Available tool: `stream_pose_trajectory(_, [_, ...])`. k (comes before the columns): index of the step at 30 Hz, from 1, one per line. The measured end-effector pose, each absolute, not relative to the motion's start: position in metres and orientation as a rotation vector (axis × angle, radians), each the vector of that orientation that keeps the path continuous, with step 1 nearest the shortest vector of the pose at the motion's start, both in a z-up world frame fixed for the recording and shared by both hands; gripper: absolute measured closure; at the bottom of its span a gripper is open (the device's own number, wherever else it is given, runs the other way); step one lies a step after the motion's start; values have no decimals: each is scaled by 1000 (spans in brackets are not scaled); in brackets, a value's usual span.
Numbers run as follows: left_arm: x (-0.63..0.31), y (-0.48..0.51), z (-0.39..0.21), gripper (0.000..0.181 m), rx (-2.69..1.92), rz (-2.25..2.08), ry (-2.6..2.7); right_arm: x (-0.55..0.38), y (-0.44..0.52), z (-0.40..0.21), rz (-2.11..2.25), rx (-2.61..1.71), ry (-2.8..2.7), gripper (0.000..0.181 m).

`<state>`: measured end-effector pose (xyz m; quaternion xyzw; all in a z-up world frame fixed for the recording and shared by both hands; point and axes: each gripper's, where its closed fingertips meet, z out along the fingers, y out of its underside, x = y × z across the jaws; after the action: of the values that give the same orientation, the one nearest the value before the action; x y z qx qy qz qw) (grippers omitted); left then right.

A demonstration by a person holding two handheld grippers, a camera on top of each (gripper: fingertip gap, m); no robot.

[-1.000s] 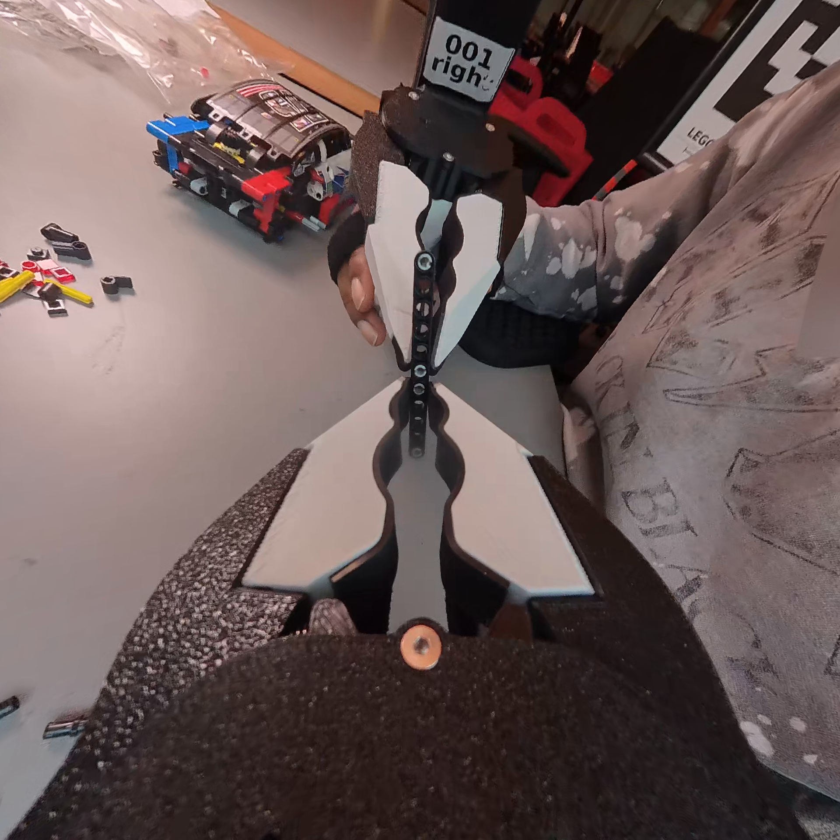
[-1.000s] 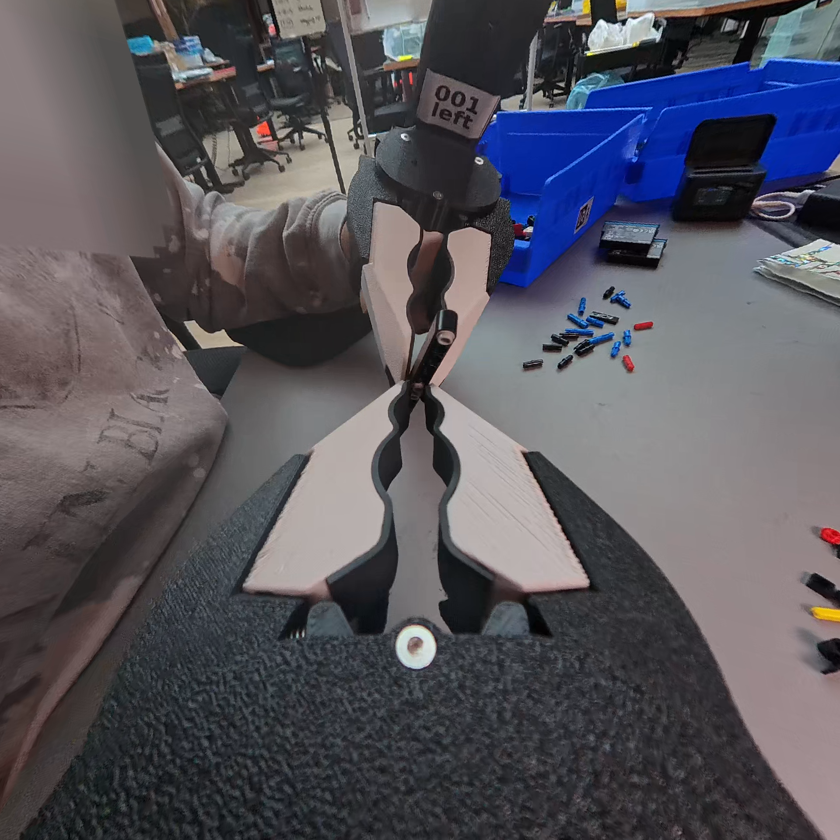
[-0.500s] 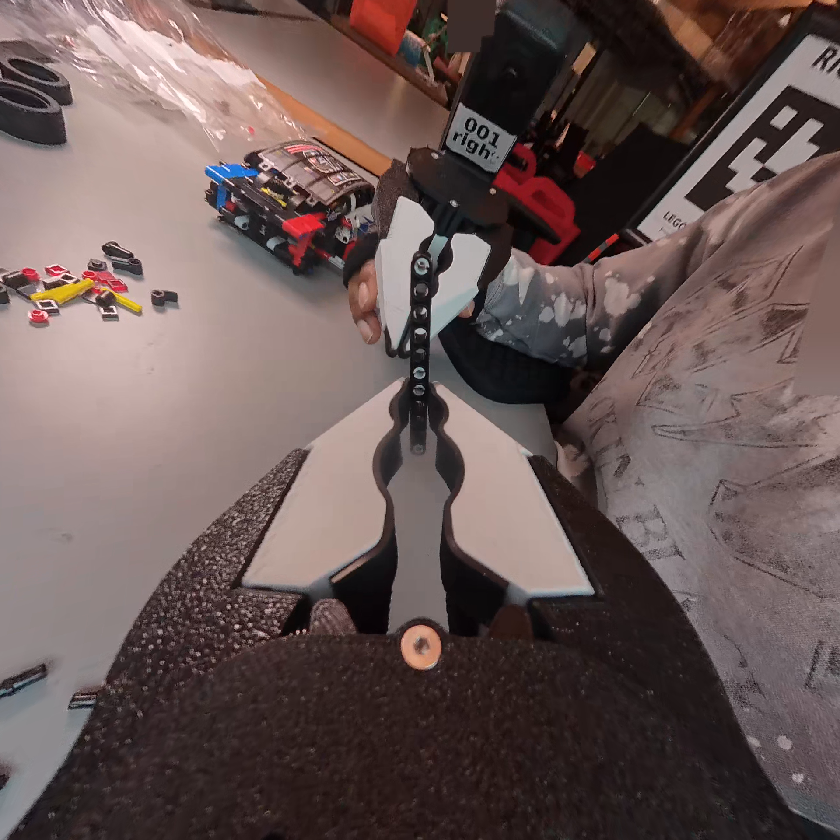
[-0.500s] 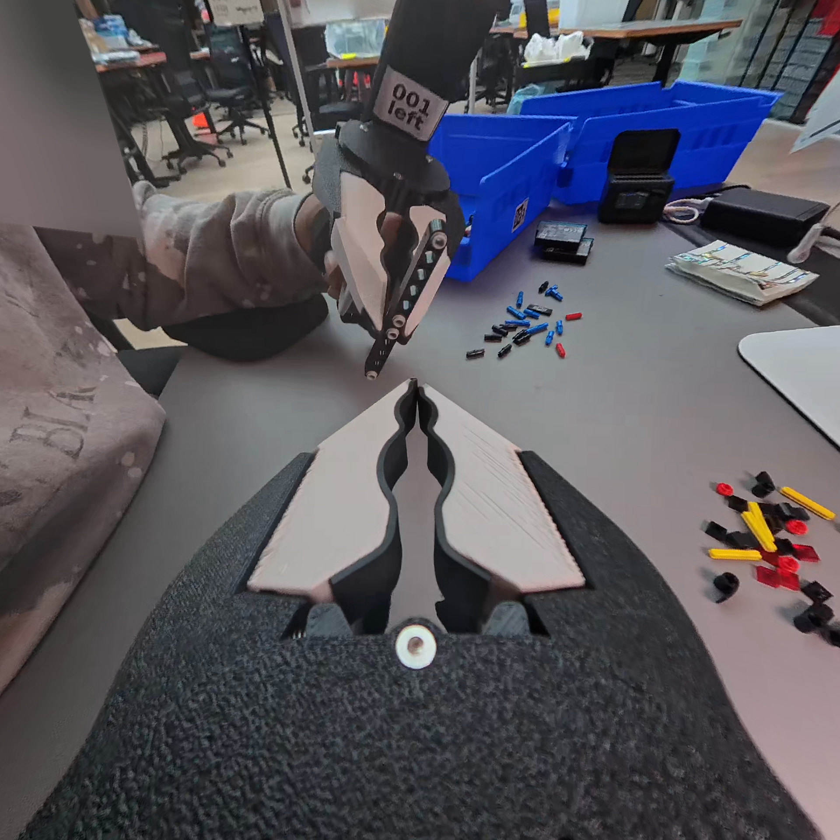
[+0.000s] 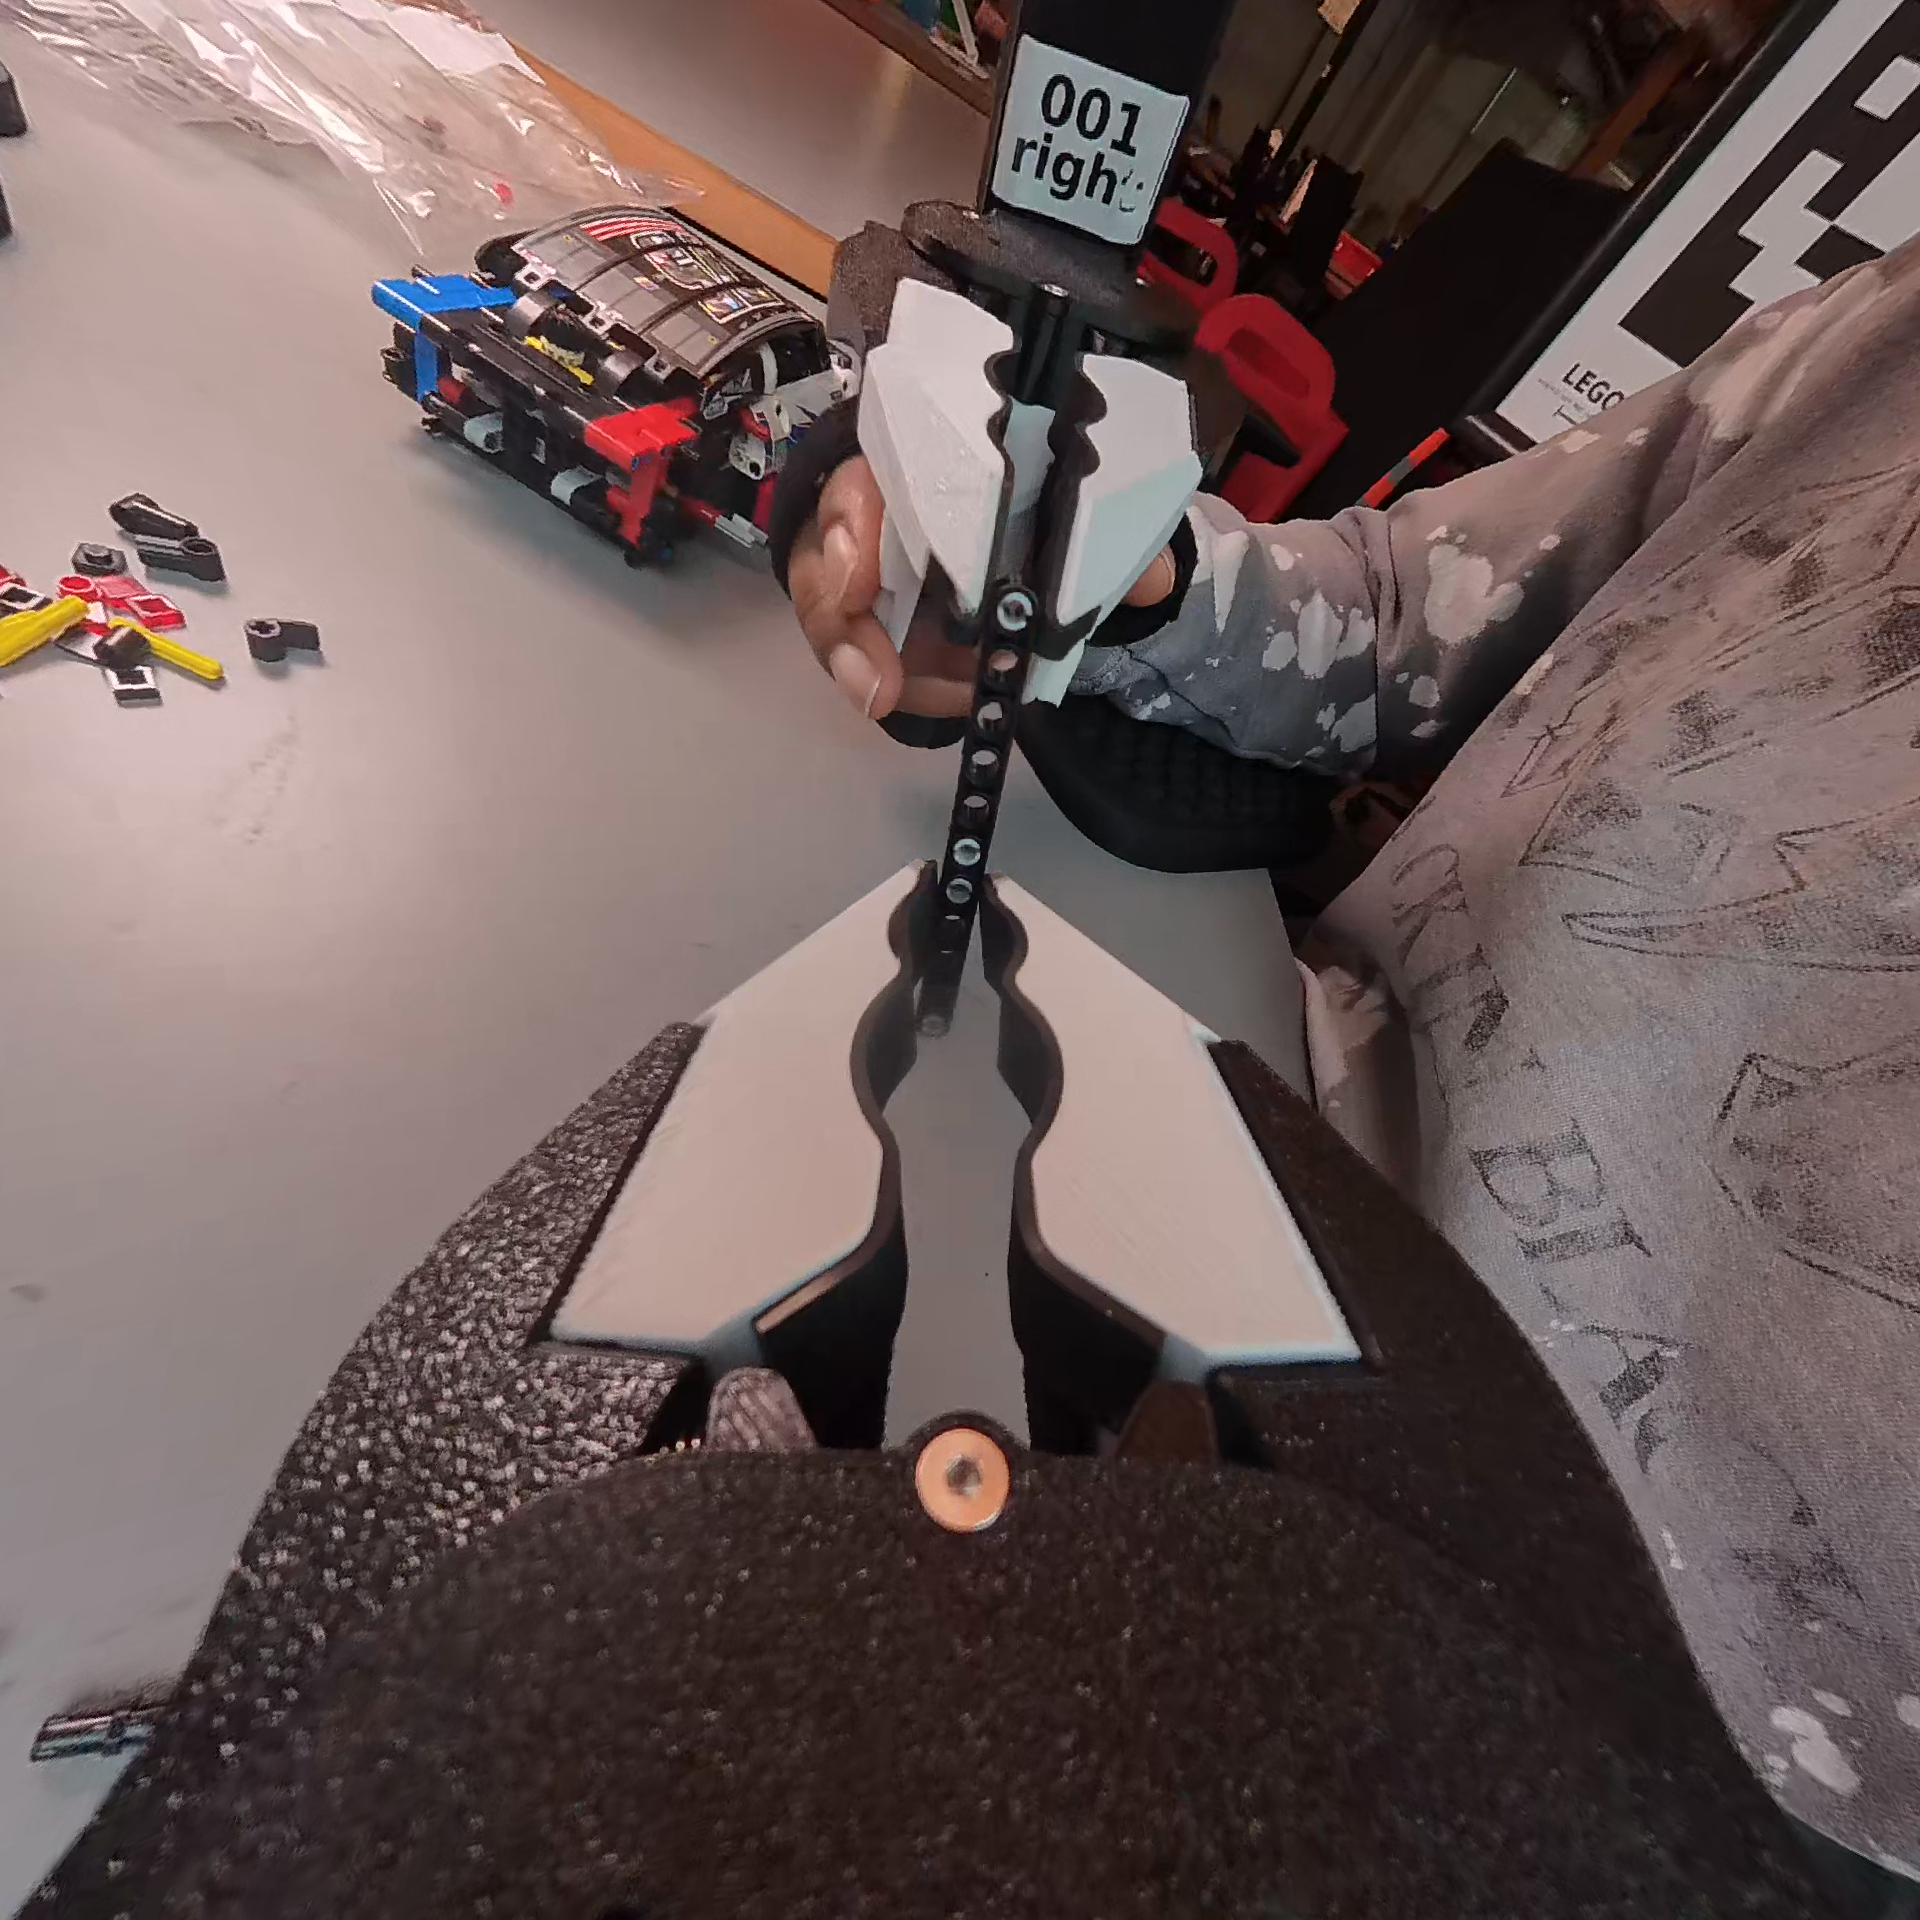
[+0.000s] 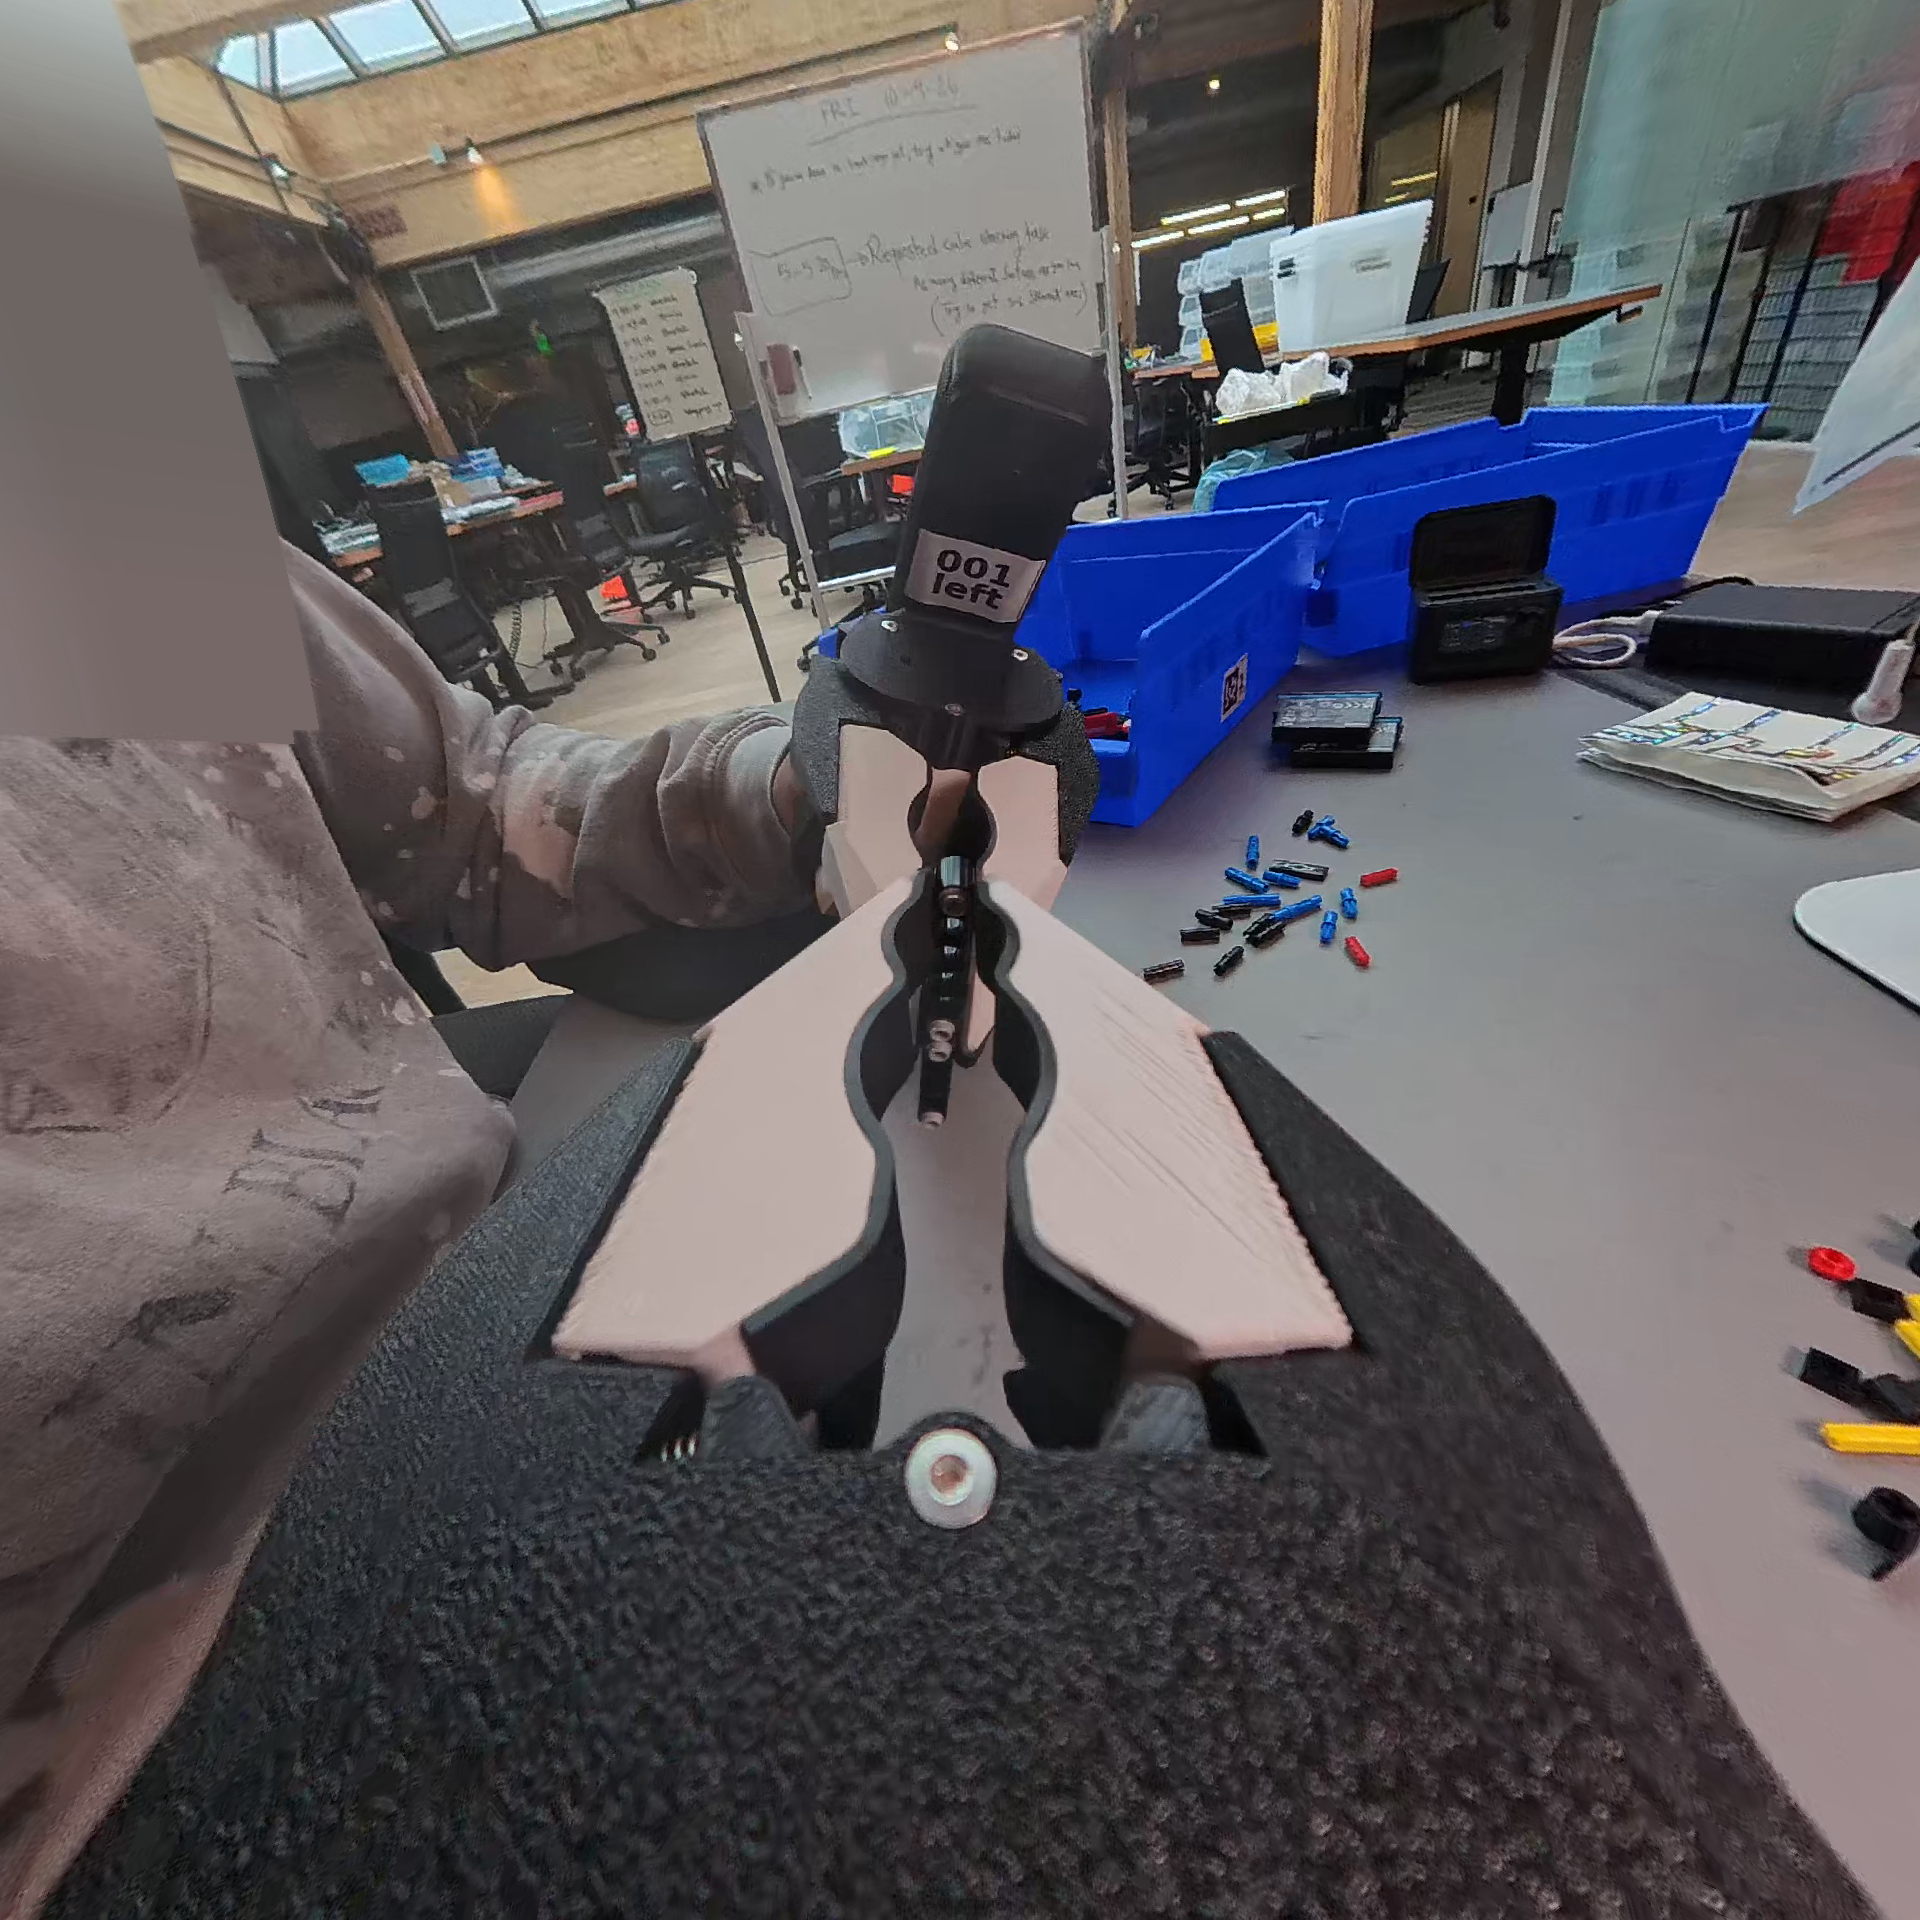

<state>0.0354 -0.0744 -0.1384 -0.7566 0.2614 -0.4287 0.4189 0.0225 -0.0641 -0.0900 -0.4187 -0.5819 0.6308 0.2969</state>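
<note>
Left gripper (image 5: 954,904) and right gripper (image 6: 951,904) tip to tip, jaws of both nearly closed.

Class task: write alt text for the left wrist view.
The left gripper grips one end of a black holed beam; the right gripper, facing it, closes around the other end. Behind on the grey table sit a brick-built car and loose pieces.

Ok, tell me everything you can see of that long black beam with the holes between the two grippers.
The black beam is a slim, straight strip of what looks like plastic, with a single row of round holes along it. It hangs in the air above the grey table, steeply tilted. The left gripper pinches one end between its fingertips; the other end reaches between the right gripper fingers, though contact there is unclear. Nothing else touches it.
</note>
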Motion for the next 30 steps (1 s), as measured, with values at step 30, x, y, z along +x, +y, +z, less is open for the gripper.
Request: stream_pose_trajectory(30, [43,-79,-118,176,-1791,-935,743,25,-82,-95,1661,-1063,-1645,175])
